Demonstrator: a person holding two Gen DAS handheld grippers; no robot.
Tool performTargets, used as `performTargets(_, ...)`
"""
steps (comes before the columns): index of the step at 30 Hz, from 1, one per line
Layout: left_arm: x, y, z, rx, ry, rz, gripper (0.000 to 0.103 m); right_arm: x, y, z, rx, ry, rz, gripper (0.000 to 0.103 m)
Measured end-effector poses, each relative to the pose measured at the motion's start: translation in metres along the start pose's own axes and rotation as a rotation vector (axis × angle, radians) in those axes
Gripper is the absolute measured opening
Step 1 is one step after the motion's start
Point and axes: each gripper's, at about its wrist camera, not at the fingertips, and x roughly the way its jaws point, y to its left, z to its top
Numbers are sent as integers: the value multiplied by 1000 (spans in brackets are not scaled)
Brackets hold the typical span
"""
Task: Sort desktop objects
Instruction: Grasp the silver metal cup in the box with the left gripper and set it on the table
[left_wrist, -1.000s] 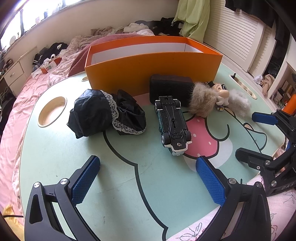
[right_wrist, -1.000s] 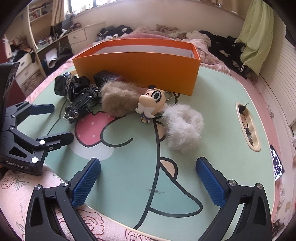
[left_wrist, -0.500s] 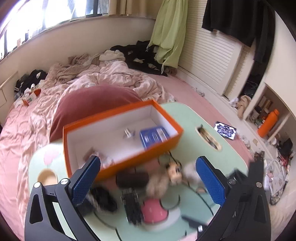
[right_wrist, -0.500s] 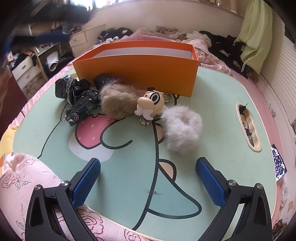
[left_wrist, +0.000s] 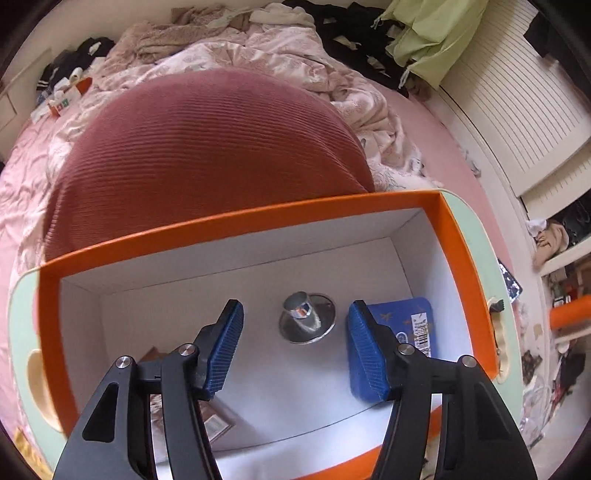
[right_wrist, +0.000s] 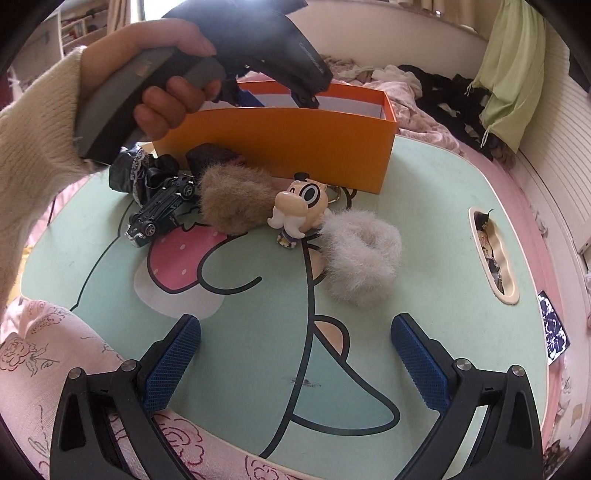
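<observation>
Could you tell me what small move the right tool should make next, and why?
Probably ease the right tool forward toward the white furry scrunchie. Its jaws stand open and empty, the scrunchie is the nearest loose item on the table, and it lies just ahead, not yet in the orange box.

Left tool (left_wrist: 295, 347): you have carried it from low over the table (right_wrist: 424, 206), facing the toy car (right_wrist: 162, 208), to above the orange box (left_wrist: 258, 221), looking down inside. Its jaws have just been closing, nothing between them. Your left hand (right_wrist: 173, 77) now fills the right view's upper left.
</observation>
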Motion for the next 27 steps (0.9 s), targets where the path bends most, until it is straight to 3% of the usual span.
performTargets(2, 2, 1, -1, -9, -1, -13, 50, 0, 0, 0, 0, 1, 1, 103)
performTargets(3, 5, 1, 0, -16, 13, -3, 37, 0, 0, 0, 0, 0, 1, 103)
performTargets(4, 9, 2, 3, -28, 26, -2, 32, -1, 0, 0, 0, -2, 2, 103)
performTargets(9, 9, 5, -1, -9, -2, -11, 32, -2, 2, -1, -2, -5, 1, 103)
performTargets(13, -21, 5, -14, -1, -74, -120, 32, -2, 2, -1, -2, -5, 0, 103)
performTargets(17, -78, -11, -48, 84, -209, -181, 32, -2, 2, -1, -2, -5, 0, 103)
performTargets(21, -100, -23, -90, 144, -230, -246, 32, -2, 2, 0, -2, -6, 0, 103)
performTargets(23, -97, -25, -102, 162, -225, -250, 32, -2, 2, 0, -2, -6, 0, 103)
performTargets(27, -82, -23, -111, 152, -257, -162, 32, -2, 2, 0, -2, -6, 0, 103)
